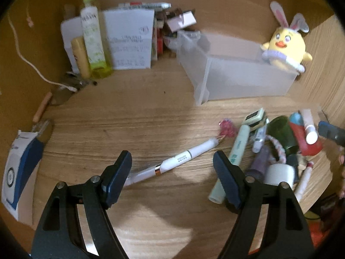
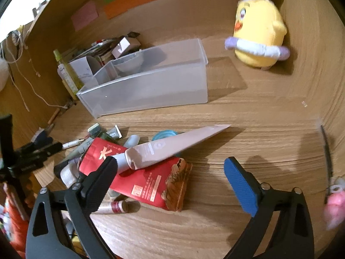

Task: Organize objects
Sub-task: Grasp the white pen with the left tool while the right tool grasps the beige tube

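My left gripper is open above the wooden desk, and a white pen-shaped device lies between its fingers without touching the pads. To its right is a heap of small items: a pale green tube, a dark green cup, a red pack. My right gripper is also open, over that heap. A pink tube rests across the red pack, its capped end beside the left finger. An empty clear plastic bin stands behind the heap.
A yellow plush chick with rabbit ears sits beside the bin. Bottles, a white box and clutter line the back left corner. A blue-white box lies at the left. A comb and something pink lie at the right.
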Demonstrator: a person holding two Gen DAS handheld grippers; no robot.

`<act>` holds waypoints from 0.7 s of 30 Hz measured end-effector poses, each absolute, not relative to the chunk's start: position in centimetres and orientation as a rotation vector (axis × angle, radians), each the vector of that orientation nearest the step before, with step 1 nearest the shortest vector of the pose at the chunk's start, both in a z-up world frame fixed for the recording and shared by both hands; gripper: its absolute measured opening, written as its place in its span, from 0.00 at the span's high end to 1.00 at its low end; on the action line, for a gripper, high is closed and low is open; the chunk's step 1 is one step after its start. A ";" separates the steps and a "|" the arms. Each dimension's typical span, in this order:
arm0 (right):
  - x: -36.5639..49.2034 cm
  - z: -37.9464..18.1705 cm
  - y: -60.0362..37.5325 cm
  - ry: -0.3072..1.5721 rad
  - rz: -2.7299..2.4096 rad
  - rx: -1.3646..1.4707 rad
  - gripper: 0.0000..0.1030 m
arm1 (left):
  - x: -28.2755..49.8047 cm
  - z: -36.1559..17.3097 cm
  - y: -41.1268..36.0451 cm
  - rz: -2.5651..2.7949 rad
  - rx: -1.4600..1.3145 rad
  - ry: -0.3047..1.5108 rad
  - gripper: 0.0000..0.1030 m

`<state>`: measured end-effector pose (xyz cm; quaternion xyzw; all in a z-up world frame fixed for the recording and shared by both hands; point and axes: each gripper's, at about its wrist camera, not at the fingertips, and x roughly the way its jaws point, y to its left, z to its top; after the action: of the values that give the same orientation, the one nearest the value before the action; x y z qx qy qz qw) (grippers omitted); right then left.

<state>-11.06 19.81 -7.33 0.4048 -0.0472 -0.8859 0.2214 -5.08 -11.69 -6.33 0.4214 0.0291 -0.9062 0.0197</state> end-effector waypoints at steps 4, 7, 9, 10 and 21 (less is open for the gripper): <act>-12.8 -7.9 19.6 -0.181 -2.405 1.176 0.12 | -6.2 -7.0 -11.9 -2.793 1.367 0.084 0.28; -13.8 -7.9 19.6 -0.214 -2.382 1.200 0.20 | -6.9 -7.2 -12.0 -2.790 1.400 0.081 0.35; -14.4 -7.9 19.4 -0.222 -2.368 1.208 0.26 | -7.2 -7.3 -11.8 -2.789 1.400 0.061 0.40; -14.7 -7.9 19.3 -0.225 -2.362 1.209 0.28 | -7.2 -7.2 -11.7 -2.790 1.397 0.056 0.45; -16.8 -6.5 17.7 -0.012 -2.417 1.183 0.57 | -6.5 -6.9 -12.2 -2.764 1.372 0.082 0.81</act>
<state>-16.80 17.66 -6.47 0.4284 -0.0042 -0.8755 0.2236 -6.49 -12.23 -6.85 0.4443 0.0267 -0.8951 0.0273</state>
